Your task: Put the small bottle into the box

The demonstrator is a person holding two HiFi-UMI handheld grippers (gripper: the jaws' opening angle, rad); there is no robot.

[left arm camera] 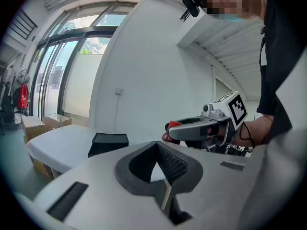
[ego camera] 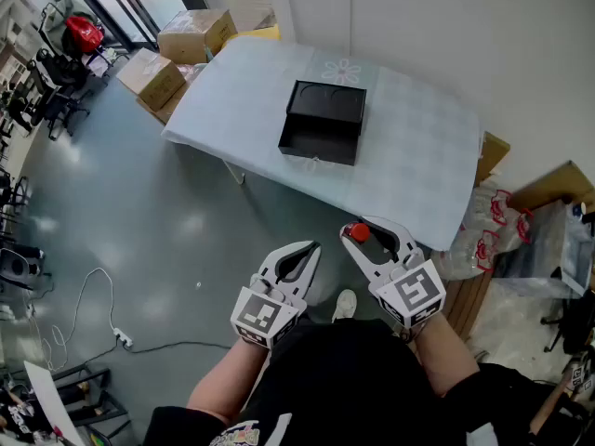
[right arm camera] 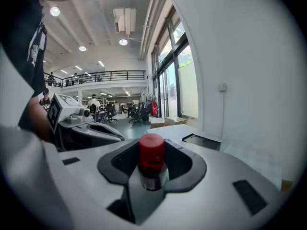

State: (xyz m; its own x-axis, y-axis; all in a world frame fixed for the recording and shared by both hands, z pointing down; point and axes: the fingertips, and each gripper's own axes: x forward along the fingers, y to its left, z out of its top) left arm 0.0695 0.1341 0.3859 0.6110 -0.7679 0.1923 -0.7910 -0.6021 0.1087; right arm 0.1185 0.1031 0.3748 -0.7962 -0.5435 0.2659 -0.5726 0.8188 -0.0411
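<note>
The small bottle (ego camera: 358, 232) with a red cap sits upright between the pads of my right gripper (ego camera: 364, 230), which is shut on it. In the right gripper view the bottle (right arm camera: 151, 159) stands in the middle of the right gripper (right arm camera: 149, 183). My left gripper (ego camera: 296, 260) is held beside it, shut with nothing in it, and its pads meet in the left gripper view (left arm camera: 165, 198). The black box (ego camera: 323, 122) lies open on the white table (ego camera: 409, 175), well ahead of both grippers, which hang over the floor.
Cardboard boxes (ego camera: 172, 59) stand on the floor beyond the table's left end. Plastic bags (ego camera: 483, 240) and a wooden board lean at its right end. A white cable (ego camera: 93, 305) runs over the grey floor at left. A shoe (ego camera: 344, 303) shows below the grippers.
</note>
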